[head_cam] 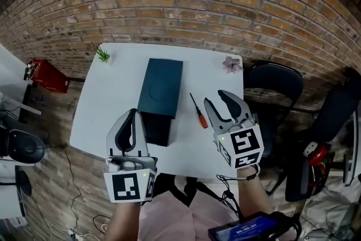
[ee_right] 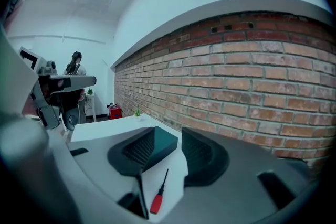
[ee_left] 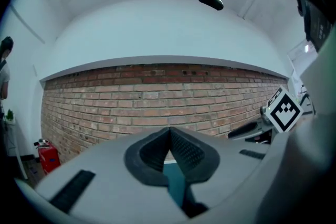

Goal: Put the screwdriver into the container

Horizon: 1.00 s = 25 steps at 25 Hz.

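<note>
A screwdriver (head_cam: 198,112) with a red handle and a thin black shaft lies on the white table (head_cam: 110,93), just right of the long dark teal container (head_cam: 161,90). My right gripper (head_cam: 216,99) hovers right of the screwdriver, open and empty. In the right gripper view the screwdriver (ee_right: 159,196) lies below the spread jaws of the right gripper (ee_right: 168,134), with the container (ee_right: 169,144) beyond. My left gripper (head_cam: 132,114) is at the container's near left corner. In its own view the left gripper (ee_left: 169,132) is shut, its tips touching, with teal container (ee_left: 176,181) showing below.
A small green plant (head_cam: 102,55) stands at the table's far left corner, a pink one (head_cam: 232,64) at the far right. A black chair (head_cam: 274,87) is to the right, a red object (head_cam: 48,75) on the floor to the left. A brick wall runs behind.
</note>
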Motion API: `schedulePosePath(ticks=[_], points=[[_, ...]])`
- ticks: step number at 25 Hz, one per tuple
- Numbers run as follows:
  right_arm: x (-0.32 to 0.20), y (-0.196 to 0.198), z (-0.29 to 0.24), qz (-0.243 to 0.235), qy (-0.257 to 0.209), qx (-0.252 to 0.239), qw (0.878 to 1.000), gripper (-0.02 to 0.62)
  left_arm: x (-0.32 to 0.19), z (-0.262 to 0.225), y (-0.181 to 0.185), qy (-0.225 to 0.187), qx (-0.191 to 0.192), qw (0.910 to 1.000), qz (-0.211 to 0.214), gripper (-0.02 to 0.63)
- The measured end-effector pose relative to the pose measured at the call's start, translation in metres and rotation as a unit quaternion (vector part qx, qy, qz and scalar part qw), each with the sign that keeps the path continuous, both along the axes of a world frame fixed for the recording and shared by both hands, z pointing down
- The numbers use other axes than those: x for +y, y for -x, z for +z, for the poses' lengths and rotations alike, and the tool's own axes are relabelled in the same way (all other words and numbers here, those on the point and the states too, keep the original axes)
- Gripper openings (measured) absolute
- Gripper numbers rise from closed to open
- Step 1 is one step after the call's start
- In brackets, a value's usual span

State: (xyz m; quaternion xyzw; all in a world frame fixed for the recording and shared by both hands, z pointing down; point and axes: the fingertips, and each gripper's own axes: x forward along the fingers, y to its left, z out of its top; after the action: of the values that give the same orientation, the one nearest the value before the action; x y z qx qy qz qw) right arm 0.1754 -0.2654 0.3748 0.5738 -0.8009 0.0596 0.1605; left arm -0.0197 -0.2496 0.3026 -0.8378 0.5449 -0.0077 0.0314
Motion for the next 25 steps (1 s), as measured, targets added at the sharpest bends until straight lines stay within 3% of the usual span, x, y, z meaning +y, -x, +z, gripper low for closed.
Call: schedulePosePath(ticks=[8,19,25], points=[[-0.011,0.006,0.080,0.013,0.086,0.005,0.996,0.170,-0.022,0.064,0.007,0.067,-0.002,0.9975,0.023,0.005],[0.012,0.007,0.194,0.019,0.204,0.008,0.979,0.170,-0.040,0.135,0.002,0.127,-0.013,0.9909,0.044,0.005],[0.021,0.006,0.230,0.025,0.240,0.005,0.970,0.170,-0.041,0.162,0.002,0.151,-0.018,0.9875,0.043,0.005]])
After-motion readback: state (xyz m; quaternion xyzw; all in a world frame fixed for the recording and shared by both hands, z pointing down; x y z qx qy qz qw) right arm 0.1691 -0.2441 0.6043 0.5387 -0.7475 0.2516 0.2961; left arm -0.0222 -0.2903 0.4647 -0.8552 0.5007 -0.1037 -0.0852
